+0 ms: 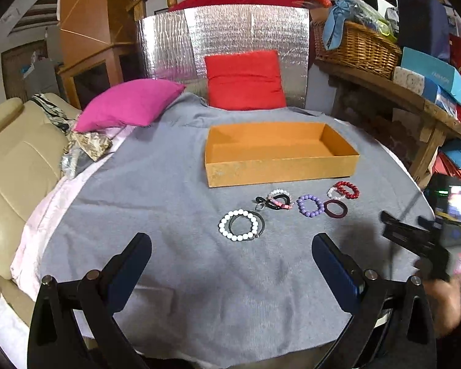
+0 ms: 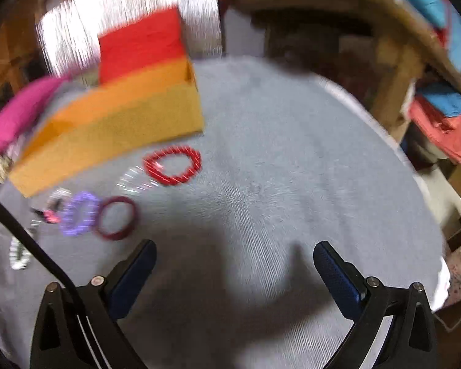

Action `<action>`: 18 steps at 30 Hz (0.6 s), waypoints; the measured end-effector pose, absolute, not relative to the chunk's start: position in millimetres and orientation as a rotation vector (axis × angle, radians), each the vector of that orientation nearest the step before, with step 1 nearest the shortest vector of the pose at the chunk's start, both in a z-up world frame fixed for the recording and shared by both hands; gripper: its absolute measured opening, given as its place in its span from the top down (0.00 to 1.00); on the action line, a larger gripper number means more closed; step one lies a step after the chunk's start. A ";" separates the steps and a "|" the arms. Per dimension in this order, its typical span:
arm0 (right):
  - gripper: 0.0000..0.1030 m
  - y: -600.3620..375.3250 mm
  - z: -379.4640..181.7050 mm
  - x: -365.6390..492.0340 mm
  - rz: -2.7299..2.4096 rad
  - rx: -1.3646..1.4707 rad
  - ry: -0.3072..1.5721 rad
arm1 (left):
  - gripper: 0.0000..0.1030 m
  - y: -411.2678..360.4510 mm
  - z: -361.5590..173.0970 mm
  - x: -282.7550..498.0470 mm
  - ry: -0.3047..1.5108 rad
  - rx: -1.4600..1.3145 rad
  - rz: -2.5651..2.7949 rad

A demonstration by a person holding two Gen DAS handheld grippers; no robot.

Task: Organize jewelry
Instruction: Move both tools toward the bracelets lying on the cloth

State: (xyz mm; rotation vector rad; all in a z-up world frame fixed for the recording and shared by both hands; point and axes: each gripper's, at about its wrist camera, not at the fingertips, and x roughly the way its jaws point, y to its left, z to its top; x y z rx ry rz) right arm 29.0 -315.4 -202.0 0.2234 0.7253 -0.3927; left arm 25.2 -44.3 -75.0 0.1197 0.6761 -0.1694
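Ahead of the left hand-held gripper, on the grey cloth that covers the worktop, an orange box lies open-topped with its long axis running crosswise to the fingers. Between box and gripper the jewelry is strewn in a loose band that runs the same crosswise way. Nearest the fingers lies a white bead bracelet with a thin dark bangle overlapping it. Farther out and to the right come a tangle of black and pink bands, a purple bead bracelet touching a dark maroon ring, and a red bead bracelet just beside the box's near wall, with a clear bead bracelet against it. All lie flat. The left gripper's jaws stand wide apart with nothing between them, hovering over bare cloth.

The right hand-held gripper shows blurred at the far right in the left wrist view, held by a hand. Its own view is smeared; its jaws are spread apart and empty, with the maroon ring and purple bracelet ahead to its left and the red bracelet beyond them, near the box corner.
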 end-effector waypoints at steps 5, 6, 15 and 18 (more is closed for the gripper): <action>0.00 -274.3 -131.5 -39.6 -0.371 0.123 0.612 | 0.00 -36.7 -57.1 1.4 0.616 0.138 -0.131; 0.00 -267.9 -118.7 -53.4 -0.363 0.116 0.589 | 0.00 -33.9 -53.5 -2.2 0.604 0.135 -0.119; 0.00 -232.4 -50.6 -104.1 -0.378 0.073 0.465 | 0.00 -22.1 -35.5 -14.5 0.554 0.130 -0.077; 0.00 -226.2 -42.4 -106.6 -0.361 0.062 0.449 | 0.00 -20.0 -31.4 -15.2 0.542 0.124 -0.067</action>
